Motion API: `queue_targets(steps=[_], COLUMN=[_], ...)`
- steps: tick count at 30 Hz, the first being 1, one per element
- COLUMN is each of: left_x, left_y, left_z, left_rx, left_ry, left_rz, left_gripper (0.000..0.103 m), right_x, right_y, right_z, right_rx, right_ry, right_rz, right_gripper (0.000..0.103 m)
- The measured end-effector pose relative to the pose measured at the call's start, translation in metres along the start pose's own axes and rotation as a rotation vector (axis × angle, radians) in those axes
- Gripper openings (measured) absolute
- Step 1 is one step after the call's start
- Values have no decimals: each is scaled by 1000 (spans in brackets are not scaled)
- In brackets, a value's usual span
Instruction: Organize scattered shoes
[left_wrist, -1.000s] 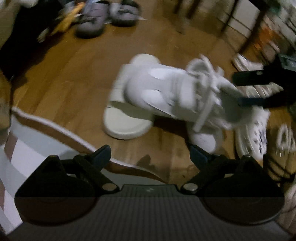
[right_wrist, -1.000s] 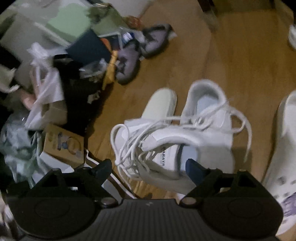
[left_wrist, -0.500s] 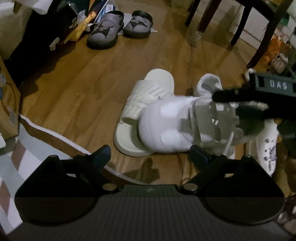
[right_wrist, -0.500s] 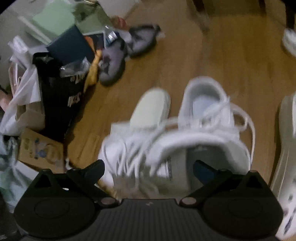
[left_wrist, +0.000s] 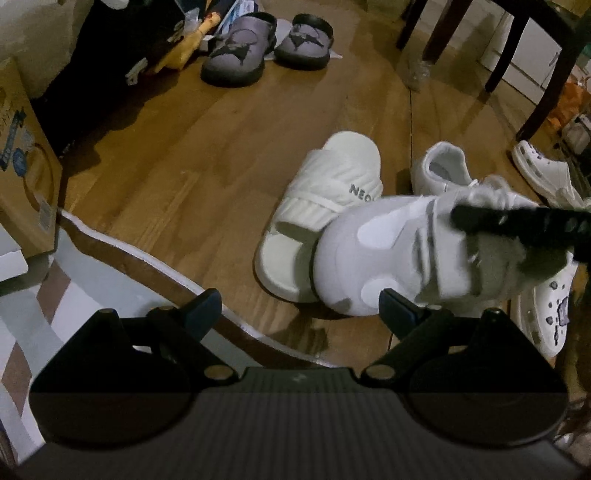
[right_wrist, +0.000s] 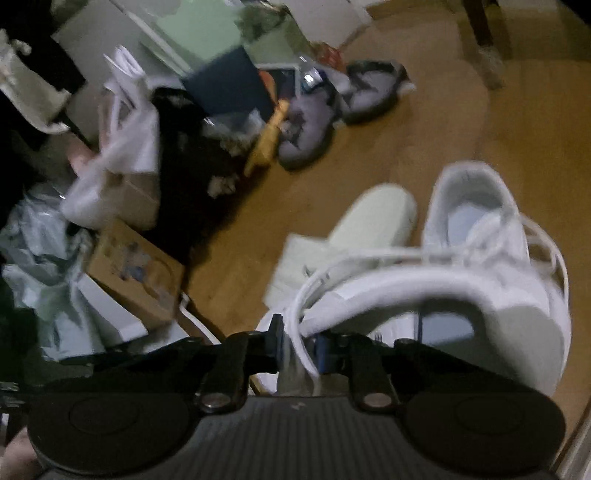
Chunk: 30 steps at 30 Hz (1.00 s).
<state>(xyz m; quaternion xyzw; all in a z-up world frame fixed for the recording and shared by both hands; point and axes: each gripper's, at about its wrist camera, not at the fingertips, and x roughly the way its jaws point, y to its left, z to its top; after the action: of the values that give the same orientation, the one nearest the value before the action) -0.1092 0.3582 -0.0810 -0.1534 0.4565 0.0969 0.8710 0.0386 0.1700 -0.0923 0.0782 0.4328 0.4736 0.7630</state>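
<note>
White laces and tongue sit pinched in the right gripper fingers, seemingly lifting the sneaker over the slide. Left gripper fingers spread, empty. Clogs, second sneaker remain scattered across the floor; only grey slippers look paired.

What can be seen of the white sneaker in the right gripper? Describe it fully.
The white sneaker is a lace-up that looks like smooth leather, with pale grey panels and loose white laces. The right gripper is shut on its laces and collar edge. Its rounded toe lies against the white slide sandal; its mate stands just behind.
</note>
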Motion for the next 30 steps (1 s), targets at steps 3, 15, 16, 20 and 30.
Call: queue_targets(steps=[3,15,16,20,30], left_x=[-13,-10,-2,13,20], left_y=[1,-1,-3,-11,-22], left_z=[3,9,9,6,12], left_rx=[9,-51,-58,-48,-84], left_ry=[-7,5,10,25,4], left_rz=[-20,-126,-129,-124,-117], left_gripper=[96,97,97,97,97], right_x=[-10,37,41,28,-42], right_y=[22,78,70,30,-125], right_z=[28,72,71,80,82], right_rx=[-236,-863,-850,-625,134], right_ry=[45,514,495,361,53], right_rz=[160,67,27,-58,-266], right_gripper=[17,40,44,54,80])
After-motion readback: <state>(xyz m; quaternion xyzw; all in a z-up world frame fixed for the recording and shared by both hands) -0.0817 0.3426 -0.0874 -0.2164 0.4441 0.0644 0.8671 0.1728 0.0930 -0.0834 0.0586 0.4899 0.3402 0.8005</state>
